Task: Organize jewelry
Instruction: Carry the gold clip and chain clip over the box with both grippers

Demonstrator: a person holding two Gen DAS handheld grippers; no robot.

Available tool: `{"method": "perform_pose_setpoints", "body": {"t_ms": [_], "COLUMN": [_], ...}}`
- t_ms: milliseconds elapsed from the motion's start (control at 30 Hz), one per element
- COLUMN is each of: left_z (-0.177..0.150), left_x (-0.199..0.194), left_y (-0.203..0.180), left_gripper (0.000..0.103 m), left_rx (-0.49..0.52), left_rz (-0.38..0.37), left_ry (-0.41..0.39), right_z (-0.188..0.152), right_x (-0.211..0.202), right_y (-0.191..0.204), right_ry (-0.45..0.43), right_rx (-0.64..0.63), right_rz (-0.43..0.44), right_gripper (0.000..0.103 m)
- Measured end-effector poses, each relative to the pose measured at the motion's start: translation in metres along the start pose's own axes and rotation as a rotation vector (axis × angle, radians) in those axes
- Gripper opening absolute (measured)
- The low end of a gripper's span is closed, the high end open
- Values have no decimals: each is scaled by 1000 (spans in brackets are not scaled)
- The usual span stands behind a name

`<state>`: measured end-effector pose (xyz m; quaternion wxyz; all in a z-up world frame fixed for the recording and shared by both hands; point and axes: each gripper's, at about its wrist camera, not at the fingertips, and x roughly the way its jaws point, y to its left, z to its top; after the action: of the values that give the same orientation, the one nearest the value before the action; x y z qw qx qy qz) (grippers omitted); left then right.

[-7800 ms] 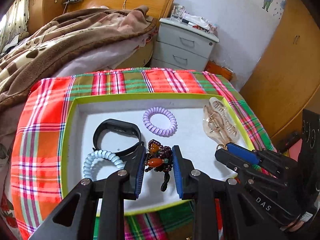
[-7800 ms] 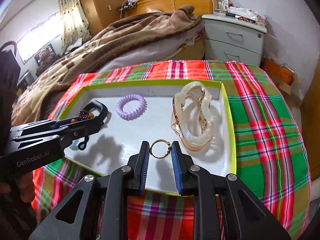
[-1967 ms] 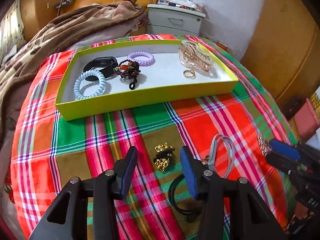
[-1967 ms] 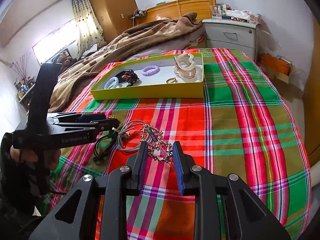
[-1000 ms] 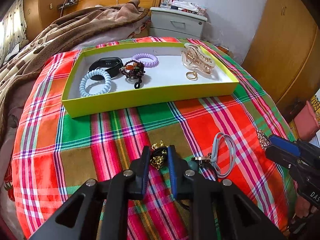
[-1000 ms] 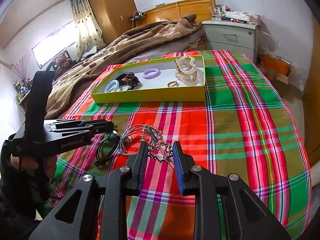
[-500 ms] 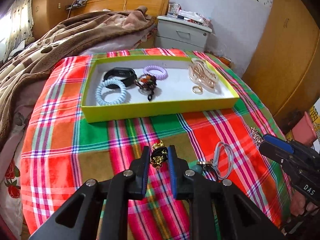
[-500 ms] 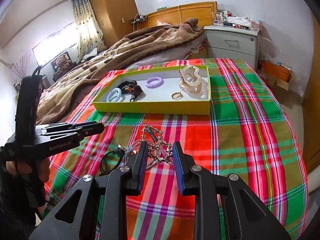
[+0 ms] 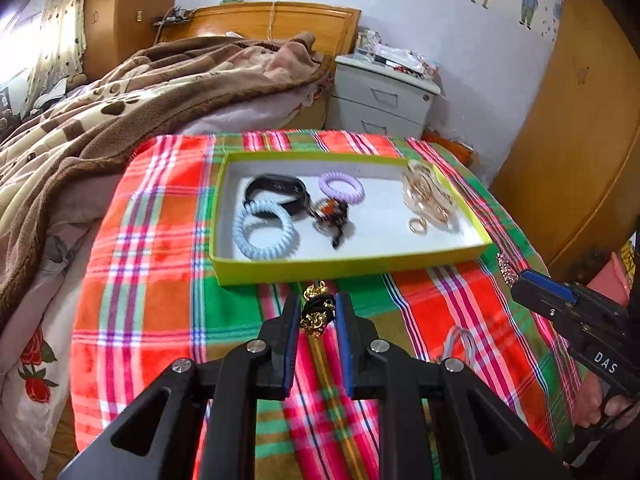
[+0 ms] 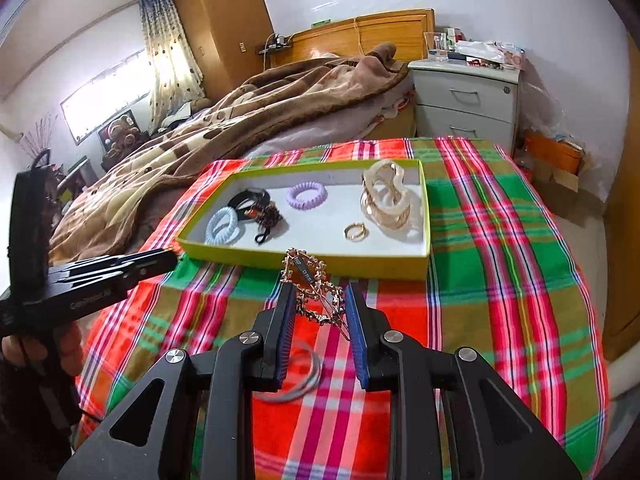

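Note:
My left gripper (image 9: pixel 317 312) is shut on a black and gold beaded hair tie (image 9: pixel 316 312), held above the plaid cloth just in front of the yellow-green tray (image 9: pixel 352 266). My right gripper (image 10: pixel 321 304) is shut on a gold rhinestone hair clip (image 10: pixel 310 286), also raised before the tray (image 10: pixel 304 262). In the tray lie a light blue coil tie (image 9: pixel 264 230), a black band (image 9: pixel 278 192), a lilac coil tie (image 9: pixel 341 187), a dark bead bracelet (image 9: pixel 330 214), a gold ring (image 9: pixel 418 225) and a clear claw clip (image 9: pixel 428 196).
A grey loop hair tie (image 10: pixel 304 376) lies on the plaid cloth (image 10: pixel 500 264) under my right gripper. A bed with a brown blanket (image 9: pixel 120 104) is to the left, a grey nightstand (image 9: pixel 382 98) behind, and wooden wardrobe doors (image 9: pixel 576 152) to the right.
Both grippers have lifted their pieces off the cloth and moved forward toward the tray. The left gripper closed on the beaded hair tie between two and one seconds ago.

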<state>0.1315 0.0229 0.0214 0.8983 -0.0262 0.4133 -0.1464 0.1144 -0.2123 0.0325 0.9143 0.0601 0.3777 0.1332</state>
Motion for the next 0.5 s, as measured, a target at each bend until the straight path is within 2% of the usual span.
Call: {"method": "perform_pose_setpoints", "body": {"t_ms": [200, 500], "left_z": [15, 32], "left_x": [3, 22], "left_y": [11, 12], "left_gripper": [18, 18], "left_rx": [-17, -25], "left_rz": [16, -15], "left_ry": [-15, -6], "right_z": [19, 49], "right_x": [22, 62], "right_y": [2, 11], "right_ry": [16, 44], "right_rx": [-15, -27], "right_rz": [-17, -28], "right_gripper": [26, 26]}}
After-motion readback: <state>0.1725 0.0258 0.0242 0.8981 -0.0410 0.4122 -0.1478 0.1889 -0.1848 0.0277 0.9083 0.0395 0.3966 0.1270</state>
